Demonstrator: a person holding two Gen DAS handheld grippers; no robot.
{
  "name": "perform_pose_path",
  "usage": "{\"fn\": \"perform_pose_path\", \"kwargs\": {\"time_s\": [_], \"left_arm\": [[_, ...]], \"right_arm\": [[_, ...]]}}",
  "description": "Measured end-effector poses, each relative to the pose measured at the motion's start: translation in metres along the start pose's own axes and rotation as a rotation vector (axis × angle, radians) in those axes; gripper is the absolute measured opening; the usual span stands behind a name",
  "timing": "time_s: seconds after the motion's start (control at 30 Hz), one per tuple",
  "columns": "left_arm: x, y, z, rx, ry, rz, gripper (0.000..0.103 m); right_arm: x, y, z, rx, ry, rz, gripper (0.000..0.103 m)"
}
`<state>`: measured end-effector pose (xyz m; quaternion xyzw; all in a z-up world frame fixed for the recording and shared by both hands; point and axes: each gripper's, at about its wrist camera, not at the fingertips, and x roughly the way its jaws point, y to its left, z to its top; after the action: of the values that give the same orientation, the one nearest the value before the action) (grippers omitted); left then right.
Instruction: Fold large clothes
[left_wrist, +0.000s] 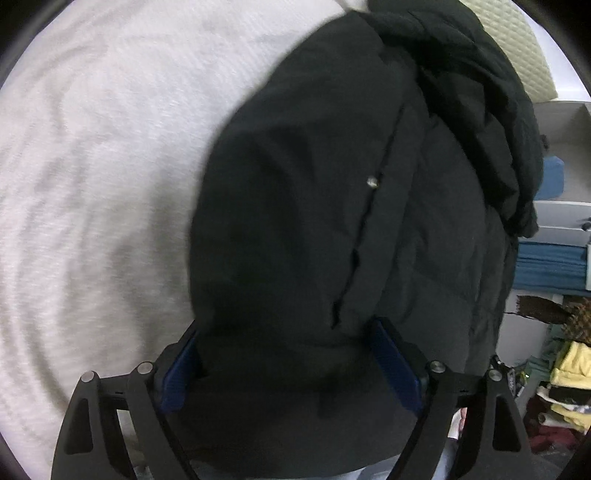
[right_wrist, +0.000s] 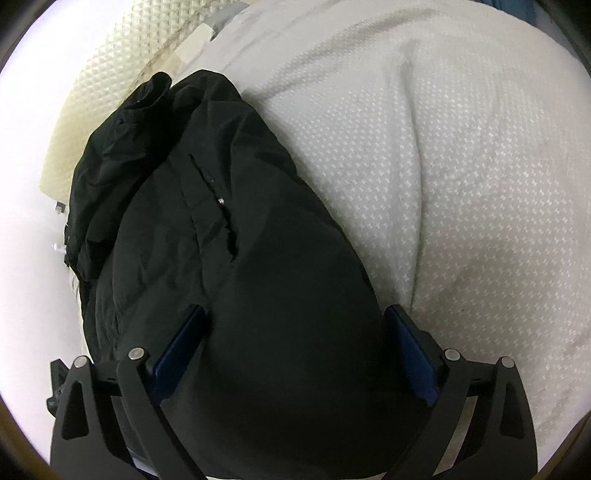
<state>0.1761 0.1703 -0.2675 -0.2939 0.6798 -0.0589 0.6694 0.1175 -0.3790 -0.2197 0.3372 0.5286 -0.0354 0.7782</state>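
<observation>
A large black padded jacket (left_wrist: 295, 184) lies bunched on the white bed cover (left_wrist: 92, 166). Its front opening and a small metal snap (left_wrist: 371, 181) face up. My left gripper (left_wrist: 286, 328) points down at the jacket's near end, jaws wide, with the puffy fabric filling the gap between the blue pads (left_wrist: 395, 365). In the right wrist view the same jacket (right_wrist: 221, 258) runs up and to the left, and its snap (right_wrist: 221, 201) shows. My right gripper (right_wrist: 297, 310) also stands wide over the near end, with a thick fold between its blue pads (right_wrist: 410, 354). I see no squeeze in the fabric.
A cream quilted pillow (left_wrist: 509, 37) (right_wrist: 110, 74) lies beyond the jacket's far end. The patterned white cover (right_wrist: 461, 184) stretches to the right of the jacket. Past the bed's edge stand shelves with blue folded cloth (left_wrist: 554, 266) and a pile of yellow and red clothes (left_wrist: 565, 369).
</observation>
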Motion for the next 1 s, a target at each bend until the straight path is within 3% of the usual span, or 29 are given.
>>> {"fn": "perform_pose_path", "kwargs": {"time_s": [0.13,0.2,0.33,0.4,0.47,0.63,0.73,0.8,0.87,1.0], "left_arm": [[-0.002,-0.015,-0.006,0.065,0.002,-0.080,0.088],[-0.009,-0.025,-0.012,0.111,-0.016,-0.156,0.088],[-0.025,-0.038,-0.021,0.177,-0.074,-0.283,0.087],[-0.026,-0.040,-0.022,0.195,-0.075,-0.292,0.085],[-0.020,-0.044,-0.023,0.203,-0.059,-0.267,0.081],[-0.005,-0.051,-0.017,0.224,-0.031,-0.178,0.076],[0.003,-0.057,-0.019,0.256,-0.033,-0.139,0.075],[0.002,-0.055,-0.022,0.267,-0.044,-0.136,0.068],[0.001,-0.058,-0.025,0.280,-0.057,-0.158,0.049],[-0.010,-0.063,-0.032,0.311,-0.114,-0.185,0.025]], "right_arm": [[-0.003,0.015,-0.002,-0.048,0.003,0.063,0.097],[-0.007,0.024,-0.004,-0.082,-0.004,0.111,0.097],[-0.020,0.049,-0.009,-0.172,-0.043,0.267,0.097],[-0.026,0.058,-0.011,-0.210,-0.069,0.303,0.096],[-0.027,0.061,-0.012,-0.225,-0.082,0.295,0.094],[0.003,0.033,-0.010,-0.104,-0.001,0.095,0.069],[0.015,0.027,-0.011,-0.066,0.030,0.056,0.066],[0.013,0.039,-0.013,-0.113,0.017,0.040,0.052],[0.011,0.053,-0.016,-0.158,-0.003,0.051,0.037],[0.007,0.072,-0.021,-0.227,-0.044,0.056,0.021]]}}
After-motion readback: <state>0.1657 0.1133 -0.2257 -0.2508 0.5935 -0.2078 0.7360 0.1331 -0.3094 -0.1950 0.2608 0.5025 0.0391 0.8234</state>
